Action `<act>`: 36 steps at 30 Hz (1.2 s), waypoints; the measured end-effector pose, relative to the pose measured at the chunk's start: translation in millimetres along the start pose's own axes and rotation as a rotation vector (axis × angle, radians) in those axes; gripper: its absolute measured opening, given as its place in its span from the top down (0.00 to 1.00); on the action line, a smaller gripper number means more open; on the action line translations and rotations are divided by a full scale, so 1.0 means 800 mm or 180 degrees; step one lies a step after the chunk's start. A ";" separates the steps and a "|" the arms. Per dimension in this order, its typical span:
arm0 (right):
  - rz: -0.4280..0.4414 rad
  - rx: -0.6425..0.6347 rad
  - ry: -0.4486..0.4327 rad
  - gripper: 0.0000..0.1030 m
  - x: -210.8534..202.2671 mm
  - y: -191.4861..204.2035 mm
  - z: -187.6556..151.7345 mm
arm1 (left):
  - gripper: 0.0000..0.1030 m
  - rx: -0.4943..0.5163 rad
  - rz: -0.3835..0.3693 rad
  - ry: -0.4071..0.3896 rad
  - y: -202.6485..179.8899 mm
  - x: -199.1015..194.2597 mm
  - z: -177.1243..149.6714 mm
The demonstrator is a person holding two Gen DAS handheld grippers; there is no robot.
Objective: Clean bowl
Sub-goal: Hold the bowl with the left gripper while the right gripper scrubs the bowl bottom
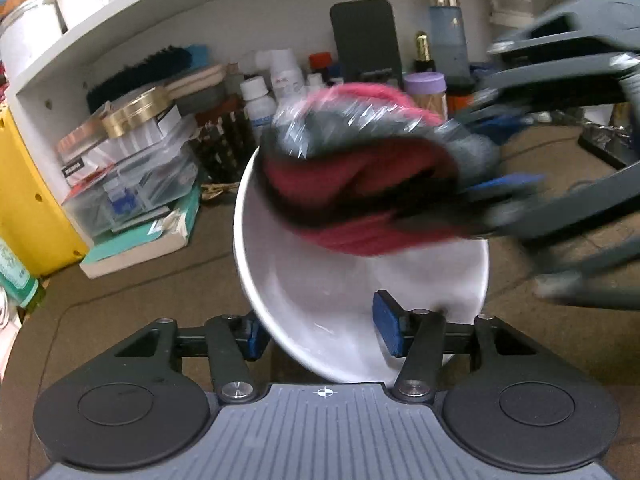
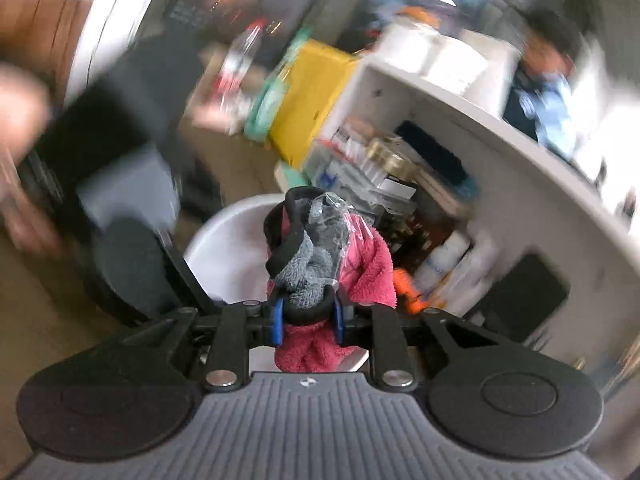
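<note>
A white bowl (image 1: 320, 304) is tilted on edge, its rim clamped between the blue pads of my left gripper (image 1: 320, 330). My right gripper (image 2: 308, 320) is shut on a bundled pink, grey and black cloth (image 2: 320, 264) with some clear plastic on it. In the left wrist view the cloth (image 1: 360, 184) is pressed into the upper inside of the bowl, and my right gripper (image 1: 500, 200) comes in blurred from the right. In the right wrist view the bowl (image 2: 228, 244) lies behind the cloth, with my left gripper (image 2: 132, 264) blurred at its left.
A white shelf (image 1: 248, 4) stands behind, crowded with bottles (image 1: 260, 100), clear boxes (image 1: 132, 176), a brush (image 1: 140, 68) and a dark phone (image 1: 364, 40). A yellow box (image 1: 28, 192) is at the left. The surface below is brown fabric (image 1: 140, 280).
</note>
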State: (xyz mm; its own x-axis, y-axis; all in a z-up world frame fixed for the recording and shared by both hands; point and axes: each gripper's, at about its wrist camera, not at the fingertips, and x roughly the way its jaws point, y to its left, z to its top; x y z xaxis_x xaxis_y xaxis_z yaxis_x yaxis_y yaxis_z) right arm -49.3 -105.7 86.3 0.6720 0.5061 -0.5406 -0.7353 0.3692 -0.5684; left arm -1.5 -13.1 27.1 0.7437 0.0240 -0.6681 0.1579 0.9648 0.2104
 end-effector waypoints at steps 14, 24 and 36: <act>0.2098 0.4210 -0.0482 0.75 0.044 -0.093 -0.143 | 0.45 0.0072 0.0150 -0.0108 -0.025 0.004 -0.006; 0.1618 0.3644 -0.0986 0.75 -0.013 -0.096 -0.130 | 0.57 -0.0581 0.0070 -0.0140 -0.009 0.023 0.005; 0.0942 0.2345 -0.0667 0.74 -0.040 -0.075 -0.078 | 0.66 -0.0390 0.0147 0.0063 -0.009 0.006 0.013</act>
State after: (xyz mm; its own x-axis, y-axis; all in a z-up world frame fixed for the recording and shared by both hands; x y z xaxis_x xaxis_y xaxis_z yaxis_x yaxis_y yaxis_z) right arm -21.2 -192.2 98.9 0.4644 0.7710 -0.4357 -0.7978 0.5778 0.1721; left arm 7.6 -22.5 30.0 0.7352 0.0731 -0.6739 0.0424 0.9873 0.1533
